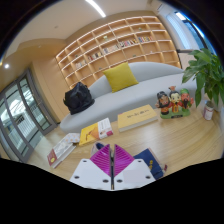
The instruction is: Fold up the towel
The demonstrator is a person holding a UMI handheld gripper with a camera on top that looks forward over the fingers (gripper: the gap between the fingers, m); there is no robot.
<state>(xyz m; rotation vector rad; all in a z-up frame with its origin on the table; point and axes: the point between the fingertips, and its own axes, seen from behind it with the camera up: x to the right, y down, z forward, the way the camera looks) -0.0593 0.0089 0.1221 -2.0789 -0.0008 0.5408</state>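
Observation:
My gripper [113, 150] is raised and points across the room, above a low wooden table [160, 135]. Its two white fingers with magenta pads [103, 162] meet at the middle, shut, with nothing visible between them. A dark blue thing [149, 160], possibly cloth, lies on the table just right of the fingers, partly hidden by them. I cannot make out a towel for certain.
On the table ahead lie a yellow box [138, 116], books [97, 131] and small toy figures [172, 100]. Beyond stand a grey sofa [150, 75] with a yellow cushion [121, 76] and a black bag [78, 97], wall shelves [110, 45], and a plant [205, 70].

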